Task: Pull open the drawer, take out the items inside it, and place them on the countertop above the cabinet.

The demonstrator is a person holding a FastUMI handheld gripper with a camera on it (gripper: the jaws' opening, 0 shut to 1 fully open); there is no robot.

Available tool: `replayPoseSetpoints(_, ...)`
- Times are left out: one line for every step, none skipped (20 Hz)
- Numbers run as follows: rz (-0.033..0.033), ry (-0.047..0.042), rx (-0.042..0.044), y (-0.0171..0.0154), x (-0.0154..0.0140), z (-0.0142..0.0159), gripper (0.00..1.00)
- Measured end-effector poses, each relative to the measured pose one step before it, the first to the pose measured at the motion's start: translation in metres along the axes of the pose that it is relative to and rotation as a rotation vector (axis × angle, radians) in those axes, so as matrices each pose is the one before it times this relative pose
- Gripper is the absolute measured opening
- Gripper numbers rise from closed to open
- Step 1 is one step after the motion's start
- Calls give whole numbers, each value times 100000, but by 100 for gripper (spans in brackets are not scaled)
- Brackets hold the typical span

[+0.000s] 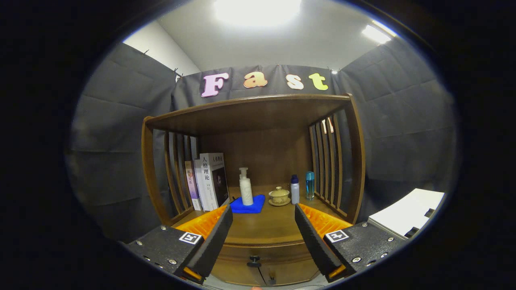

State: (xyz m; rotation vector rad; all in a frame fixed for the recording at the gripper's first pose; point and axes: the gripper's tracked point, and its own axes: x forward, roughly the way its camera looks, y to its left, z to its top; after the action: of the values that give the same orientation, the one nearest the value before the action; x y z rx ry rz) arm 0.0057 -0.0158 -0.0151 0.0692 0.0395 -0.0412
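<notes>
The jaws are standing wide apart with nothing between them, hanging in front of the cabinet. The drawer is sitting shut below the bench, and its dark knob is lying low between the fingers, nearer the left one. Whatever is inside is hidden.

The knob is small and the jaws are sitting above its level, so a straight push forward would likely be meeting the bench edge instead. Closing off-centre could be letting the knob slip out, and a pull at an angle might be jamming the drawer.

The bench is carrying a row of books at the left, a pump bottle on a blue cloth, a lidded cup and two small bottles at the right. Free wood is lying at the front, so new items could be crowding these. Slatted sides and a wooden top are enclosing the shelf; dark cloth is lining the booth under bright ceiling lights.
</notes>
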Motion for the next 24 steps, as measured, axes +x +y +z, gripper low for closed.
replayPoseSetpoints(465, 662, 323, 156, 53, -189, 96)
replayPoseSetpoints(510, 438, 179, 222, 1, -432, 96)
replayPoseSetpoints(382, 273, -156, 99, 109, -191, 96)
replayPoseSetpoints(92, 384, -569, 110, 290, -271, 96)
replayPoseSetpoints(285, 1043, -895, 117, 334, -281, 96)
replayPoseSetpoints(130, 588, -1601, 152, 199, -269, 96)
replayPoseSetpoints(-147, 290, -1654, -33, -9, -26, 96)
replayPoseSetpoints(-507, -246, -957, -113, -131, -94, 96)
replayPoseSetpoints(-1373, 32, 223, -172, 120, -85, 96)
replayPoseSetpoints(-485, 115, 1158, 187, 249, -134, 96)
replayPoseSetpoints(596, 55, 1479, 170, 216, -22, 96)
replayPoseSetpoints(96, 87, 1127, -19, 155, -320, 96)
replayPoseSetpoints(263, 172, 359, 229, 246, -450, 96)
replayPoseSetpoints(18, 795, -322, 395, 683, -1032, 96)
replayPoseSetpoints(-893, 1230, -424, 243, 661, -969, 96)
replayPoseSetpoints(-525, 1925, 146, 285, 647, -1173, 96)
replayPoseSetpoints(645, 1516, 542, 401, 347, -1088, 96)
replayPoseSetpoints(759, 1670, 647, 500, 121, -1172, 96)
replayPoseSetpoints(499, 1405, 285, 343, 179, -1119, 96)
replayPoseSetpoints(45, 954, -493, -71, 489, -913, 96)
replayPoseSetpoints(-672, 1377, -1136, -25, 398, -1202, 96)
replayPoseSetpoints(-695, 1467, -1182, 129, 374, -1328, 96)
replayPoseSetpoints(-166, 1030, -1022, 123, 99, -1047, 96)
replayPoseSetpoints(-117, 1033, -843, 131, 527, -828, 96)
